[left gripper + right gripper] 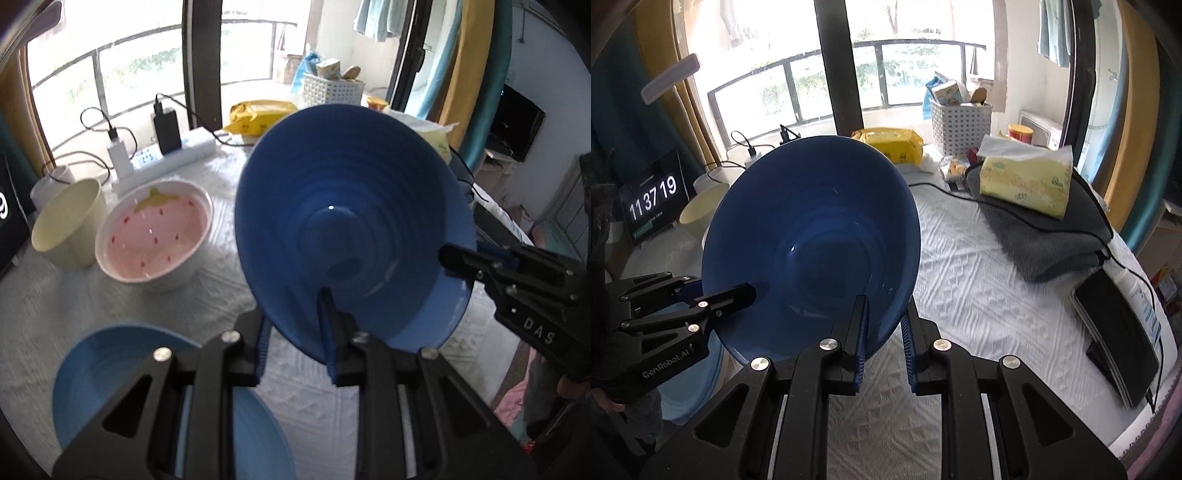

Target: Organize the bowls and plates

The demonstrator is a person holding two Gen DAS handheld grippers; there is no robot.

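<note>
**Two grippers share one blue bowl above the table**

Far left on the white tablecloth [207, 295] stands a cream cup [66, 225], and just beside it a white bowl with a pink strawberry pattern inside [155, 236]. Nearer, at the table's front edge, lies a light blue plate [110, 369], partly hidden under the left gripper [295, 332]. That gripper's fingers are drawn narrow and pinch the near rim of a dark blue bowl [343, 221], one finger inside the bowl and one behind it. The bowl is lifted clear of the cloth and tipped up so its ridged inside faces the grippers. On its right side the right gripper [882, 332] clamps the rim the same way, fingers narrow, one pad inside and one outside. Behind the bowl lie a yellow wipes pack [890, 142] and a white basket [960, 125]; to the right a tissue pack [1027, 181] rests on a folded grey cloth [1052, 236].
</note>
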